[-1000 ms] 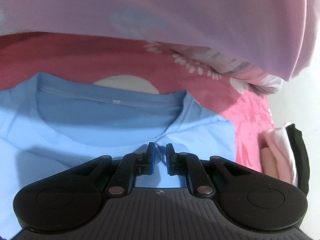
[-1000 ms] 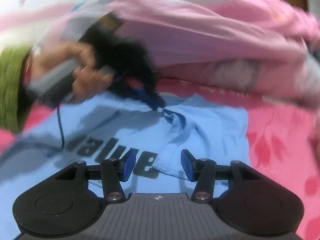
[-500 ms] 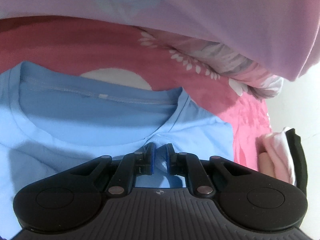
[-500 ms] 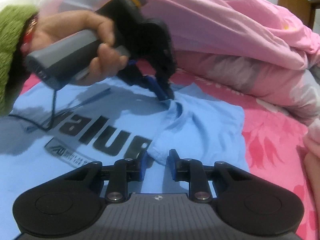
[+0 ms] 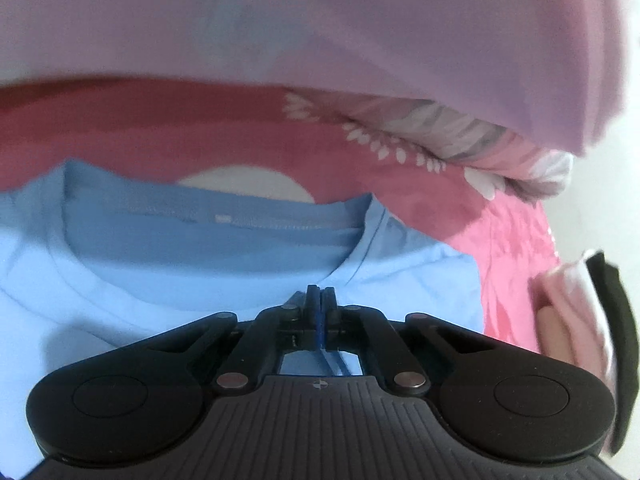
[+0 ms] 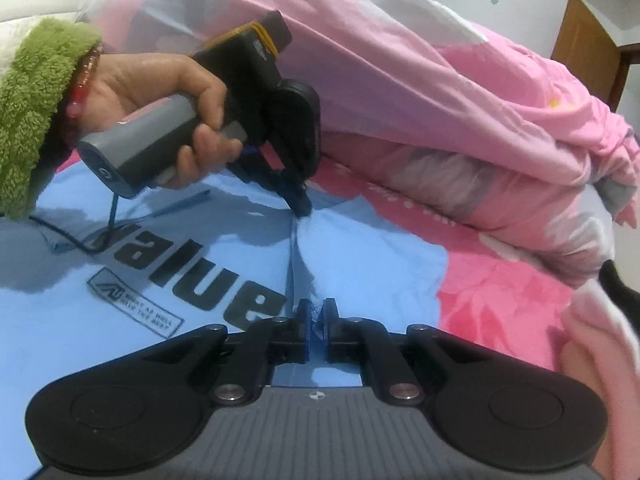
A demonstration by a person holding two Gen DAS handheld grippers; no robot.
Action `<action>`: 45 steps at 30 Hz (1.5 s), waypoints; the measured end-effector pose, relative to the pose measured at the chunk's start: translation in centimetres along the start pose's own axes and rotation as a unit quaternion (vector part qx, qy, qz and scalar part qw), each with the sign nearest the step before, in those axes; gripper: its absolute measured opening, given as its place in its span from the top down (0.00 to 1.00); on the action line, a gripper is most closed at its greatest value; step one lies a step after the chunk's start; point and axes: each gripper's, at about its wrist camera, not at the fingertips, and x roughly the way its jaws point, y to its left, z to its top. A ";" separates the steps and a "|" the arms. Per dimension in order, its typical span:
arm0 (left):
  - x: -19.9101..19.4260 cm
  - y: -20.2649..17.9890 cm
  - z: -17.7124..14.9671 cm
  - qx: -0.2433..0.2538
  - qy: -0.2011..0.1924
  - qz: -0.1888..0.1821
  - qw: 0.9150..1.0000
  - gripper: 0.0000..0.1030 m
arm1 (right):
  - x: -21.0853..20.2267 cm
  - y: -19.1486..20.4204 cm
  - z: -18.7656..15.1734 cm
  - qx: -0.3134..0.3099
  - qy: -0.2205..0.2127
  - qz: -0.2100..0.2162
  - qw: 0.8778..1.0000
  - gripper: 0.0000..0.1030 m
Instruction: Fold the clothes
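— Left gripper [image 6: 300, 204] is pinching the light blue T-shirt [image 6: 372, 264] just beside its collar [image 5: 192, 288], jaws tight together on the cloth.
— And the right gripper [image 6: 316, 320] is clamping a fold of that shirt beside the black lettering [image 6: 192, 276]. The shirt is lying flat on the pink floral sheet [image 6: 500, 296], below the bunched pink quilt [image 6: 440, 92].

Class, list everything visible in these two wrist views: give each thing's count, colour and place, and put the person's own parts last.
T-shirt: one, light blue with black lettering, spread on the bedsheet.
Bedsheet: one, pink floral, under the T-shirt.
Quilt: one, pale pink, heaped behind the T-shirt.
Left gripper: one, black and grey, shut on the T-shirt near the collar.
Right gripper: one, black, shut on the T-shirt.
Left hand: one, holds the left gripper.
Sleeve: one, green, fluffy.
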 end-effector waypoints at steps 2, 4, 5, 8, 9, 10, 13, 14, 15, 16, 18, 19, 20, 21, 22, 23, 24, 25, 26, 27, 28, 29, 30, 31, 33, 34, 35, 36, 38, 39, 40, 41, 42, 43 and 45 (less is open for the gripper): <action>-0.8 -0.6 -0.3 0.034 -0.005 0.018 0.999 1.00 | -0.3 -0.5 0.1 -0.005 0.004 0.003 1.000 0.96; -1.6 -1.2 -0.7 0.067 -0.010 0.038 0.997 1.00 | -0.6 -0.8 0.1 -0.013 0.008 0.012 1.000 0.96; -2.0 -1.4 -1.0 0.081 -0.013 0.047 0.996 1.00 | -0.8 -0.9 0.0 -0.015 0.009 0.018 1.000 0.96; -2.6 -1.9 -1.9 0.107 -0.014 0.070 0.992 1.00 | -1.3 -0.4 -0.2 -0.040 0.011 0.022 0.999 0.96; -2.5 -2.0 -2.3 0.109 -0.008 0.077 0.991 1.00 | -1.4 -0.2 -0.3 -0.050 0.012 0.022 0.998 0.96; -2.3 -2.0 -2.6 0.111 -0.002 0.085 0.990 1.00 | -1.4 -0.2 -0.5 -0.052 0.012 0.024 0.998 0.96; -1.7 -1.9 -3.7 0.116 0.014 0.105 0.988 1.00 | -1.4 -0.1 -1.0 -0.057 0.017 0.031 0.998 0.96; -1.6 -1.8 -3.9 0.114 0.019 0.108 0.987 1.00 | -1.3 -0.1 -1.2 -0.059 0.019 0.034 0.997 0.96; -1.5 -1.7 -4.1 0.112 0.023 0.111 0.987 1.00 | -1.1 0.0 -1.5 -0.062 0.023 0.037 0.997 0.95; -1.7 -1.6 -4.3 0.108 0.023 0.112 0.987 0.99 | -0.9 0.1 -1.8 -0.065 0.028 0.041 0.997 0.94; -2.4 -1.5 -4.6 0.107 0.023 0.115 0.987 0.97 | -0.5 0.3 -2.4 -0.071 0.043 0.052 0.995 0.92; -2.8 -1.5 -4.8 0.108 0.024 0.116 0.987 0.97 | -0.4 0.4 -2.8 -0.080 0.052 0.060 0.994 0.92; -3.3 -1.4 -4.9 0.108 0.022 0.118 0.987 0.97 | -0.7 0.3 -3.0 -0.087 0.053 0.064 0.993 0.92; -4.0 -1.4 -5.2 0.111 0.009 0.124 0.986 0.97 | -1.1 0.2 -3.3 -0.093 0.053 0.067 0.992 0.92; -4.8 -1.4 -5.4 0.115 -0.005 0.129 0.985 0.97 | -1.6 -0.5 -3.4 -0.086 0.054 0.076 0.992 0.92; -5.5 -1.5 -5.6 0.120 -0.023 0.135 0.983 0.97 | -2.2 -1.1 -3.4 -0.078 0.055 0.086 0.992 0.92; -6.1 -1.7 -5.8 0.126 -0.041 0.140 0.981 0.97 | -2.9 -2.2 -3.4 -0.058 0.052 0.091 0.993 0.91; -6.5 -2.0 -6.0 0.136 -0.055 0.140 0.979 0.97 | -3.1 -3.3 -3.3 -0.037 0.050 0.081 0.995 0.89; -6.7 -2.6 -6.3 0.147 -0.063 0.135 0.978 0.97 | -3.2 -4.4 -3.3 -0.017 0.049 0.070 0.996 0.89; -6.7 -3.1 -6.6 0.159 -0.068 0.128 0.977 0.97 | -3.3 -5.5 -3.3 0.004 0.047 0.059 0.997 0.88; -6.5 -3.8 -7.0 0.173 -0.064 0.113 0.976 0.95 | -3.4 -6.6 -3.3 0.024 0.045 0.047 0.998 0.88; -6.1 -4.4 -7.5 0.188 -0.060 0.100 0.975 0.95 | -3.1 -7.6 -3.1 0.045 0.046 0.034 0.997 0.88; -5.6 -5.1 -8.3 0.206 -0.054 0.091 0.973 0.94 | -2.6 -8.4 -2.8 0.067 0.047 0.030 0.996 0.88; -5.0 -5.9 -9.1 0.225 -0.048 0.083 0.970 0.94 | -2.1 -9.2 -2.6 0.089 0.049 0.027 0.994 0.88; -3.9 -7.3 -10.7 0.263 -0.037 0.068 0.962 0.94 | -1.1 -9.9 -2.0 0.115 0.043 0.031 0.992 0.88; -3.3 -7.8 -11.7 0.286 -0.039 0.073 0.955 0.92 | -0.5 -10.2 -1.7 0.123 0.040 0.034 0.991 0.88; -2.7 -8.2 -12.7 0.308 -0.041 0.078 0.947 0.91 | 0.2 -10.3 -1.6 0.131 0.037 0.041 0.990 0.88; -2.3 -8.6 -13.7 0.330 -0.045 0.083 0.939 0.89 | 0.8 -10.4 -1.8 0.138 0.038 0.046 0.989 0.88; -2.2 -8.6 -15.1 0.364 -0.068 0.092 0.924 0.88 | 2.9 -10.5 -2.8 0.136 0.075 0.047 0.987 0.88; -2.2 -8.5 -15.7 0.380 -0.078 0.095 0.917 0.87 | 3.2 -10.7 -3.8 0.133 0.085 0.050 0.986 0.88; -2.5 -8.2 -15.8 0.388 -0.085 0.092 0.913 0.85 | 3.3 -10.9 -4.7 0.130 0.093 0.053 0.986 0.88; -2.8 -7.9 -15.6 0.390 -0.086 0.086 0.913 0.84 | 2.8 -11.4 -5.1 0.139 0.096 0.057 0.984 0.88; -3.1 -7.5 -15.3 0.386 -0.085 0.079 0.915 0.82 | 2.2 -12.0 -5.0 0.152 0.104 0.051 0.982 0.87; -3.3 -7.1 -14.9 0.382 -0.084 0.073 0.917 0.80 | 1.6 -12.5 -4.8 0.166 0.113 0.044 0.979 0.87; -3.5 -6.4 -13.9 0.364 -0.078 0.063 0.926 0.80 | 0.3 -12.3 -3.9 0.160 0.108 0.039 0.980 0.87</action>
